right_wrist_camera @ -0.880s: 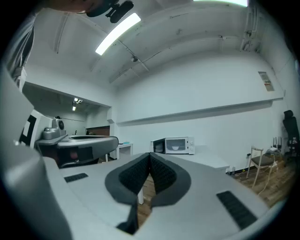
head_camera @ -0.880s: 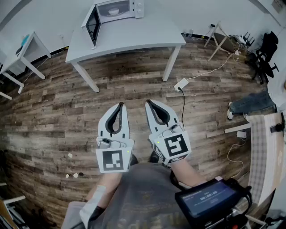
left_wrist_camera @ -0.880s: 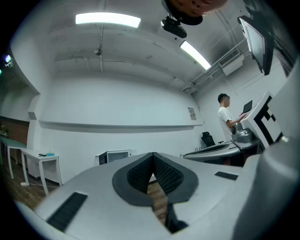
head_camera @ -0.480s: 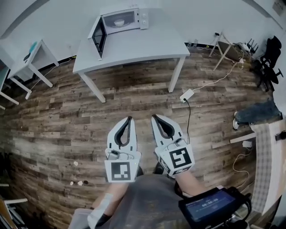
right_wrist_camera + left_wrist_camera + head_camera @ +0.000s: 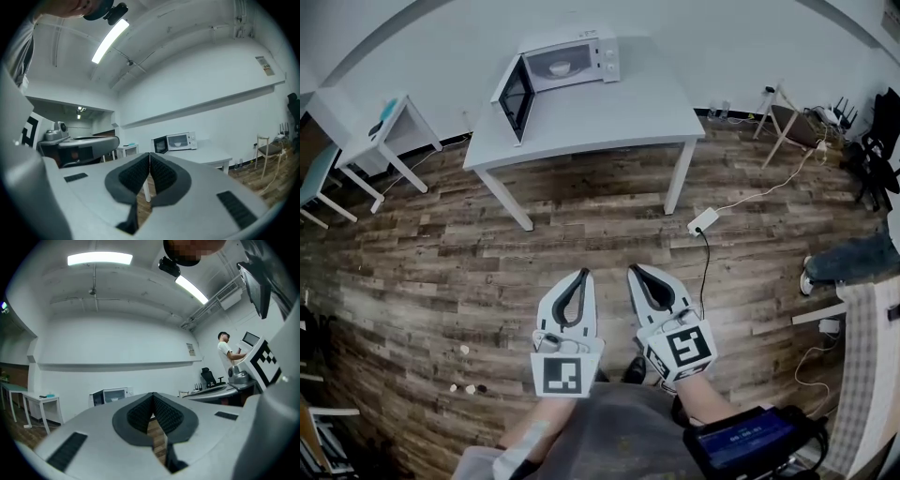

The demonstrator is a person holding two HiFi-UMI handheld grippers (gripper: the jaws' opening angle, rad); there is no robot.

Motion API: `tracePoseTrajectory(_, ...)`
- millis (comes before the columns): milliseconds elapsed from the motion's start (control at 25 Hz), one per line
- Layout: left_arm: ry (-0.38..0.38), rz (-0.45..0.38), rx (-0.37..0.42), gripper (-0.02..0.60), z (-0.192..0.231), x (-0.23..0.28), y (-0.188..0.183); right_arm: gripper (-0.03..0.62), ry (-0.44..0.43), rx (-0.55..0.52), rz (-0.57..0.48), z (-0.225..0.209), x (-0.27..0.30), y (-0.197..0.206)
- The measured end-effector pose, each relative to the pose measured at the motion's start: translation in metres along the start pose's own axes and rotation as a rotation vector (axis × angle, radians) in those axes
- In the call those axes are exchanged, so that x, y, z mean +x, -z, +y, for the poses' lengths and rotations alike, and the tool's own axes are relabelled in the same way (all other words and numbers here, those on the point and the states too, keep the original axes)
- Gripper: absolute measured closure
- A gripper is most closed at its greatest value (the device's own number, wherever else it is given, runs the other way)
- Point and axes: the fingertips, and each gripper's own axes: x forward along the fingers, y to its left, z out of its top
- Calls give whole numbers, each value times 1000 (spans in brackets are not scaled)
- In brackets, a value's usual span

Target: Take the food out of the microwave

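Ahead at twelve o'clock, the boxy white microwave [image 5: 572, 61] stands door-open on a white table [image 5: 619, 112], a pale bowl [image 5: 560, 67] inside. The left gripper [image 5: 580, 274] and right gripper [image 5: 637, 271] press ribbed dark fingers [image 5: 138, 417] together, empty.

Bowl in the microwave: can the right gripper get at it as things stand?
Probably not yet: the right gripper, jaws shut, hangs well short of the table. The microwave door stands open, though.

Below you lies a wood-plank floor [image 5: 441, 234], with a white power strip [image 5: 703, 221] and its black cable [image 5: 705, 272] just right of centre. To your left stands a small white side table [image 5: 373, 133], and a few pale scraps [image 5: 464, 350] dot the boards; at the right edge someone's jeans-clad leg [image 5: 853, 261] shows.
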Motion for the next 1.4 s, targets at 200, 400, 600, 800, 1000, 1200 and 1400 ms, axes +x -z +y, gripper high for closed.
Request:
tracePoseTrajectory(200, -31, 56, -14, 575, 4, 2, 18, 586, -9, 14, 25, -9, 6, 15)
tracePoseTrajectory(400, -46, 52, -56, 575, 28, 40, 28, 586, -9, -9, 66, -27, 43, 26)
tracePoseTrajectory(600, -52, 44, -63, 575, 70, 89, 40, 586, -5, -12, 118, -45, 100, 37)
tracePoseTrajectory(800, -17, 42, -51, 575, 111, 137, 44, 586, -7, -26, 131, -52, 174, 32)
tracePoseTrajectory(1000, 4, 26, -71, 575, 153, 173, 41, 586, -12, -44, 116, -54, 240, 14)
tracePoseTrajectory(1200, -3, -13, -88, 575, 186, 195, 32, 586, -13, -81, 102, -56, 280, -5)
tracePoseTrajectory(1400, -5, -31, -79, 575, 208, 219, 29, 586, -2, -103, 87, -67, 307, -19)
